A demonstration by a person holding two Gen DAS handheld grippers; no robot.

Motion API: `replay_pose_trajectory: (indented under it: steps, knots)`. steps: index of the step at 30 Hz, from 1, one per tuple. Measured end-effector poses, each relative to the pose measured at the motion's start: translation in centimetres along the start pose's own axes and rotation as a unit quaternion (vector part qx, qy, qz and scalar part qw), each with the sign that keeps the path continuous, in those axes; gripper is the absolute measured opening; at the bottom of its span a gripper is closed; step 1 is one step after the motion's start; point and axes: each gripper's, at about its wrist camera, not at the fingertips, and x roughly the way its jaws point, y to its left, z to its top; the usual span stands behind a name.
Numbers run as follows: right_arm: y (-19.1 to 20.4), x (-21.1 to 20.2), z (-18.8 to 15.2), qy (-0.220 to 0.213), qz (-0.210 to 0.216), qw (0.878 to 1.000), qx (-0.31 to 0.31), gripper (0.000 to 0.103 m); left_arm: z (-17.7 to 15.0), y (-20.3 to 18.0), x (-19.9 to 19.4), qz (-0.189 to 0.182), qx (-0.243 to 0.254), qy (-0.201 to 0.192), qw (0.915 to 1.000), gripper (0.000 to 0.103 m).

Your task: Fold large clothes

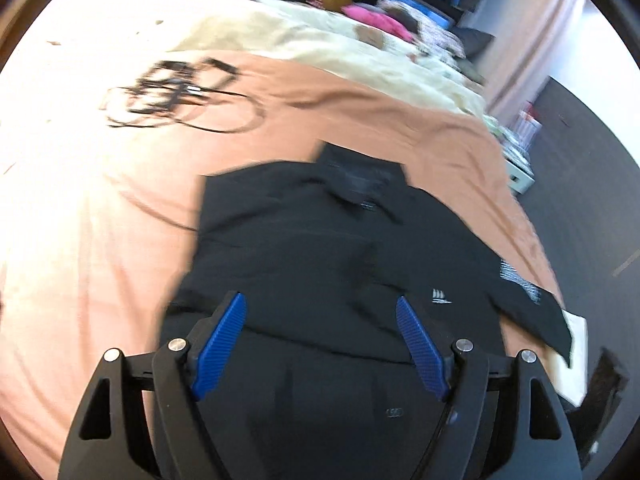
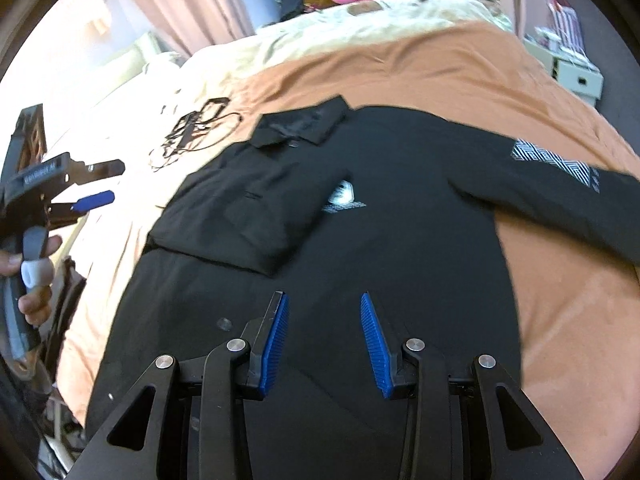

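Observation:
A black long-sleeved polo shirt [image 2: 400, 184] lies flat on the orange-brown bedsheet [image 2: 440, 68], collar [image 2: 304, 124] pointing away. Its left side and sleeve are folded over the chest [image 2: 248, 216]. The other sleeve [image 2: 560, 184], with a white pattern, stretches out to the right. My right gripper [image 2: 324, 296] hovers open above the shirt's lower half with nothing between the blue pads. My left gripper [image 1: 320, 298] also stands open and empty over the shirt [image 1: 320, 232]. In the right wrist view the left gripper [image 2: 106, 184] shows at the left edge, held by a hand [image 2: 28, 276] off the shirt.
A tangle of black cables [image 1: 180, 92] lies on the sheet beyond the shirt to the left. A cream blanket [image 1: 320, 40] and a pile of clothes [image 1: 376, 20] cover the far end of the bed. A white box [image 2: 580, 76] stands on the dark floor to the right.

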Motion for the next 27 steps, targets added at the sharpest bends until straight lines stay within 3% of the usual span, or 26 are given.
replay_pose_trajectory:
  steps: [9,16,21,24,26,27]
  knots:
    - [7.3,5.4,2.5,0.019,-0.036,0.997,-0.063,0.042,-2.1,8.8,-0.4,0.04,-0.026,0.002,0.9988,0.079]
    - [10.7,11.7,4.7,0.046,-0.092,0.989,-0.11,0.042,-3.6,12.5,1.3,0.043,-0.035,0.019,0.9983,0.071]
    - [12.0,16.5,5.2,0.073,-0.14,0.978,-0.136,0.042,-4.2,13.8,2.6,0.043,-0.033,0.033,0.998,0.062]
    - [12.4,18.3,5.0,0.085,-0.163,0.971,-0.154,0.042,-4.5,14.0,3.1,0.041,-0.029,0.039,0.998,0.062]
    - [12.2,18.5,5.0,0.081,-0.153,0.973,-0.151,0.032,-4.6,14.1,3.3,0.043,-0.022,0.04,0.998,0.062]
    - [12.0,18.4,5.1,0.081,-0.138,0.976,-0.146,0.011,-4.6,14.0,3.3,0.044,-0.019,0.04,0.998,0.062]
